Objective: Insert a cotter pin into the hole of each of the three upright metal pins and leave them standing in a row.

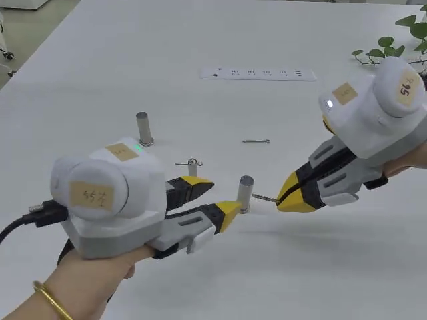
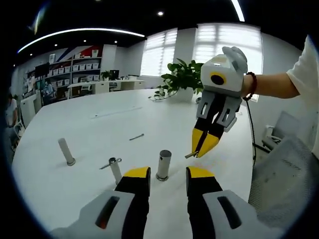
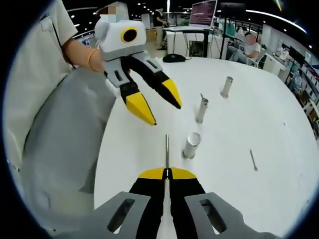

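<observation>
- A broad white table (image 1: 133, 53) fills the scene. A white strip (image 1: 258, 74) of sockets lies at its far side, and a leafy plant (image 1: 400, 37) sits at the far right.
- Three metal pins stand upright in a slanting row: the far pin (image 1: 143, 128), the middle pin (image 1: 193, 168) and the near pin (image 1: 245, 192).
- A fitted cotter (image 1: 181, 163) passes through the top of the middle pin.
- A loose cotter (image 1: 255, 141) lies flat beyond the row, apart from every pin.
- The left claw (image 1: 213, 195) is spread wide, with one jaw tip just beside the near pin's base. Whether it touches cannot be told.
- The right claw (image 1: 287, 198) is pinched on a held cotter (image 1: 265, 197). Its free end points at the near pin and lies just beside it.
- The left gripper view adds bright blinded windows (image 2: 219, 42) and wall shelves (image 2: 84, 69). The near pin stands just ahead of the gap between the jaws.
- The right gripper view adds a lit monitor (image 3: 204, 11) behind the table. The held cotter juts straight out from the closed jaws.
</observation>
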`<action>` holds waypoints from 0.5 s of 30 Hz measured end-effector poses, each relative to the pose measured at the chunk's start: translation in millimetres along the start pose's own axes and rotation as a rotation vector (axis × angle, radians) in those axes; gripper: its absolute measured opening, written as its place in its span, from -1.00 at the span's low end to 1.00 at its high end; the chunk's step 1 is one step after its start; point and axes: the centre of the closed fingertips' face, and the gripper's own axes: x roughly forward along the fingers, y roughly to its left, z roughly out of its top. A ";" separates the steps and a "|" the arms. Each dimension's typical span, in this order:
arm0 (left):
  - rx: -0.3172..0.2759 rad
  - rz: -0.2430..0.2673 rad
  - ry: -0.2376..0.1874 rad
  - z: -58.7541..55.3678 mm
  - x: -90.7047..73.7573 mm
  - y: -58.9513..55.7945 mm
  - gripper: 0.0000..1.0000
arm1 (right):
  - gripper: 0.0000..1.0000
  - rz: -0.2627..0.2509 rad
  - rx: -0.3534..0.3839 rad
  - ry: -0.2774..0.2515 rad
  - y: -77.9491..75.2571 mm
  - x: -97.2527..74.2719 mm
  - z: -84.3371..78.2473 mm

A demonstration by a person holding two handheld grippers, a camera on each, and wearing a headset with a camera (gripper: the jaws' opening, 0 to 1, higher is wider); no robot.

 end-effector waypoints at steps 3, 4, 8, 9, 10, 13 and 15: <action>0.004 0.003 0.012 -2.0 5.8 1.4 -0.46 | -0.94 -0.006 -0.001 0.007 -3.4 0.0 -2.8; 0.007 0.004 0.017 -3.0 8.4 2.2 -0.46 | -0.94 -0.008 -0.004 0.016 -4.8 0.0 -4.7; 0.012 0.009 0.033 -7.3 15.5 4.2 -0.48 | -0.94 -0.014 -0.001 0.025 -9.7 0.3 -8.2; 0.013 0.011 0.039 -8.7 17.6 4.7 -0.48 | -0.94 -0.019 -0.001 0.030 -11.7 0.3 -9.4; 0.016 0.012 0.042 -9.6 18.8 5.0 -0.49 | -0.94 -0.020 -0.002 0.033 -12.6 0.3 -10.0; 0.021 0.017 0.049 -11.8 23.5 6.8 -0.49 | -0.94 -0.024 -0.004 0.036 -15.5 0.2 -11.0; 0.016 0.019 0.048 -12.5 27.1 7.7 -0.50 | -0.94 -0.026 -0.006 0.041 -17.8 0.6 -11.9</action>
